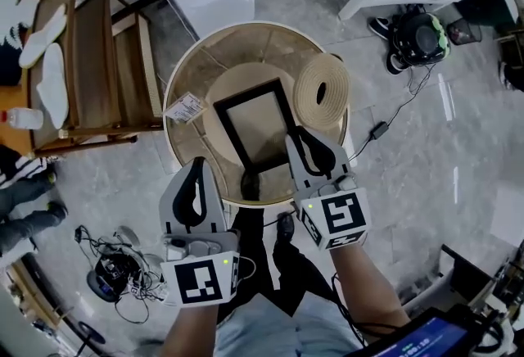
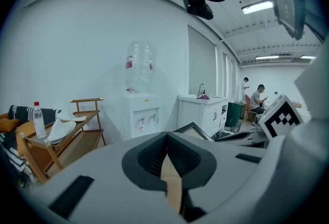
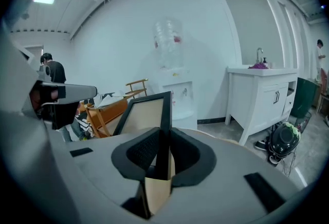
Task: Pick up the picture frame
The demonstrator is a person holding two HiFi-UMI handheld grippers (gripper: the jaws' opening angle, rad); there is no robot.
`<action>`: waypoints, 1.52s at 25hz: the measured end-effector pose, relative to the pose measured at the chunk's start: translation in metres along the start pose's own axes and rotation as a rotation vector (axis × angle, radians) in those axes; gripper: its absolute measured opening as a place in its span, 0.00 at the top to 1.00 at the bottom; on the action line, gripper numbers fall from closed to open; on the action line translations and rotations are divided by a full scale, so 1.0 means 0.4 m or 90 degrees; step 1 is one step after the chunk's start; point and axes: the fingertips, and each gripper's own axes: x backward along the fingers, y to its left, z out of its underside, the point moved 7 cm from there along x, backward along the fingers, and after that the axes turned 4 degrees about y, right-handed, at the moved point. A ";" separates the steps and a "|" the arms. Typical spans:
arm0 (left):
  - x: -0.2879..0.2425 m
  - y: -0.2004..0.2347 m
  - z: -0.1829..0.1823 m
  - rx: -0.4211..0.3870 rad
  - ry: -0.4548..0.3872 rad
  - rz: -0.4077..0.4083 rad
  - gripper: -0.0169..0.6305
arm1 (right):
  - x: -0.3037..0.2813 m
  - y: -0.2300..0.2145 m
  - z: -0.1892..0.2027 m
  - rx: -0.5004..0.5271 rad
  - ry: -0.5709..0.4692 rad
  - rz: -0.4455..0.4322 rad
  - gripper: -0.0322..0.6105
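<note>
Head view: the right claw (image 1: 296, 138) is clamped on the edge of a black picture frame (image 1: 255, 126) with a tan centre, while the left claw (image 1: 197, 167) is closed on nothing.

On the left gripper (image 2: 167, 134) the 2 fingers meet (tips touching); a picture frame (image 2: 194, 127) corner shows just beyond.

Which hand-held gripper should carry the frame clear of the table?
Right. The right hand-held gripper is clamped on the picture frame; the left hand-held gripper is shut and empty beside it.
</note>
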 end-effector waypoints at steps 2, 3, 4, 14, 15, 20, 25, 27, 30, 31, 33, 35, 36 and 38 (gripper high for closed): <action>0.038 -0.019 -0.037 -0.016 -0.018 -0.001 0.95 | 0.052 0.009 -0.041 0.008 -0.025 0.003 0.83; 0.057 -0.029 -0.057 -0.026 -0.030 -0.002 0.95 | 0.079 0.014 -0.062 0.013 -0.039 0.005 0.83; 0.073 -0.037 -0.079 -0.034 -0.046 -0.003 0.95 | 0.103 0.019 -0.084 0.021 -0.056 0.006 0.83; 0.346 -0.148 -0.266 -0.023 -0.173 -0.018 0.95 | 0.463 0.124 -0.254 0.091 -0.192 0.004 0.83; 0.373 -0.160 -0.286 -0.030 -0.190 -0.019 0.95 | 0.501 0.130 -0.269 0.098 -0.208 0.007 0.83; 0.492 -0.207 -0.385 -0.063 -0.267 -0.032 0.95 | 0.661 0.158 -0.337 0.135 -0.284 0.015 0.83; 0.592 -0.255 -0.467 -0.093 -0.318 -0.043 0.95 | 0.793 0.179 -0.393 0.163 -0.340 0.022 0.83; 0.629 -0.277 -0.491 -0.102 -0.334 -0.048 0.95 | 0.840 0.185 -0.409 0.169 -0.360 0.023 0.83; 0.680 -0.314 -0.517 -0.116 -0.350 -0.051 0.95 | 0.902 0.195 -0.422 0.178 -0.387 0.019 0.83; 0.694 -0.324 -0.525 -0.122 -0.358 -0.052 0.95 | 0.920 0.196 -0.426 0.182 -0.396 0.018 0.83; 0.716 -0.338 -0.544 -0.141 -0.373 -0.058 0.95 | 0.952 0.197 -0.437 0.189 -0.413 0.018 0.83; 0.729 -0.347 -0.560 -0.148 -0.385 -0.062 0.95 | 0.972 0.197 -0.447 0.193 -0.421 0.017 0.83; 0.732 -0.349 -0.564 -0.148 -0.389 -0.063 0.95 | 0.979 0.197 -0.450 0.194 -0.424 0.017 0.83; 0.740 -0.354 -0.569 -0.147 -0.392 -0.065 0.95 | 0.988 0.199 -0.452 0.195 -0.429 0.016 0.83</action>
